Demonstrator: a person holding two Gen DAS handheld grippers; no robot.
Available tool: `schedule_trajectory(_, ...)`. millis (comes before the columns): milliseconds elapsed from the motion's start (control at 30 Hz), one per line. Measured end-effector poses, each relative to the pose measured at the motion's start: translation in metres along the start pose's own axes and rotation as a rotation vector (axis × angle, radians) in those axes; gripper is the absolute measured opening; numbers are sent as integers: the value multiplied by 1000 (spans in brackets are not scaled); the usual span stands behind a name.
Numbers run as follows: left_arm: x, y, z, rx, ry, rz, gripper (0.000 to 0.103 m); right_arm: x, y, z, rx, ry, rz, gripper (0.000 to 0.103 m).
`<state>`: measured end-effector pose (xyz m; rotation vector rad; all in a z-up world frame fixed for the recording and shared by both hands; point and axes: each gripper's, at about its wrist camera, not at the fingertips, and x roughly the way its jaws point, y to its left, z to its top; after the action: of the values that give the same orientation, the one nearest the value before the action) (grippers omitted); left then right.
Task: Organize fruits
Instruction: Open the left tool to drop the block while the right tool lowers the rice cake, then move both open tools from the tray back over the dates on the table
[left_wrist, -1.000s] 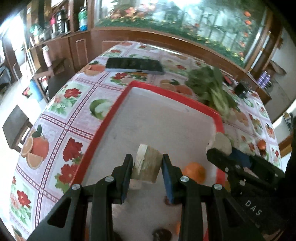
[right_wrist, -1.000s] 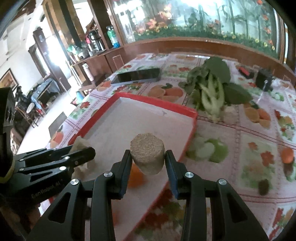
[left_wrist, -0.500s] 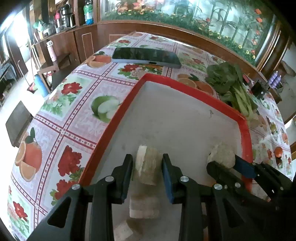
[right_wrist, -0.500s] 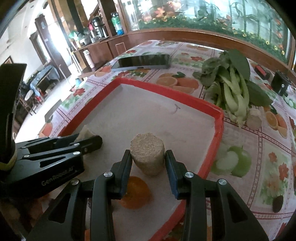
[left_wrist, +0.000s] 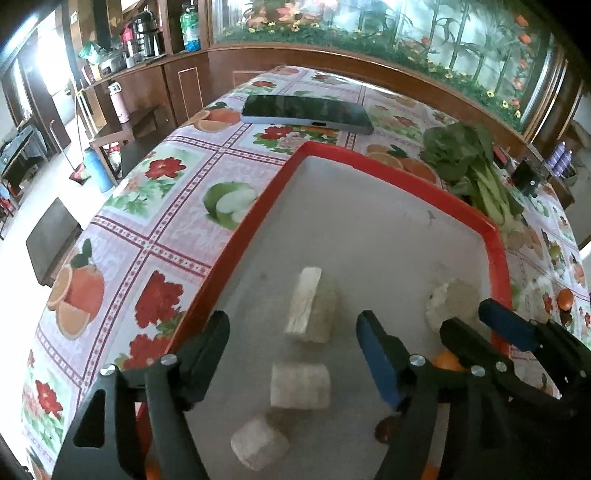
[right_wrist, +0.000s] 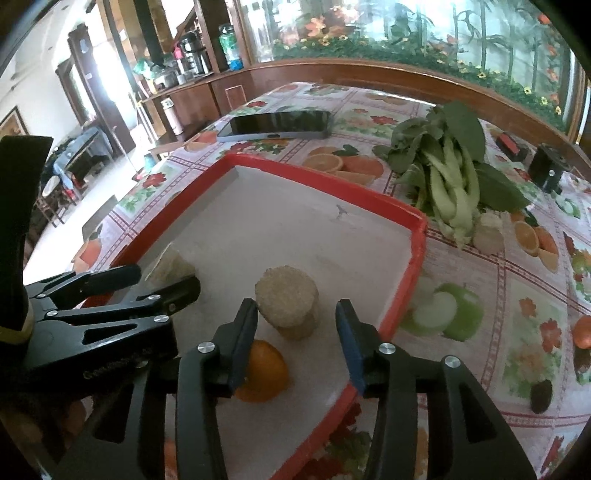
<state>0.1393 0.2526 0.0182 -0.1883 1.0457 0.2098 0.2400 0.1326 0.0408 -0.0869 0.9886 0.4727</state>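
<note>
Red tray (left_wrist: 258, 206) w/ pale chunks (left_wrist: 312, 306), orange (right_wrist: 264, 365); both grippers' jaws just opened, apart.

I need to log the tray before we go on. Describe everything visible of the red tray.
The red tray is a shallow rectangle with a raised red rim and a pale grey, matte floor, plastic by its look. It lies flat on the flowered tablecloth, between the phone and the leafy greens. On its floor sit pale cut pieces and an orange. Its near end is hidden behind the grippers.
</note>
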Motion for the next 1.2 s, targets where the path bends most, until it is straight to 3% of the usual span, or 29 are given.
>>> schedule_trajectory(433, -34, -13, -23, 44, -37, 16, 80, -47, 2, -24, 14, -22, -13, 55)
schedule_trajectory(667, -52, -32, -39, 71, -46, 7, 80, -69, -12, -44, 52, -15, -17, 56)
schedule_trajectory(1200, -77, -118, -81, 183, -37, -44, 81, -116, -82, -111, 200, 4, -34, 56)
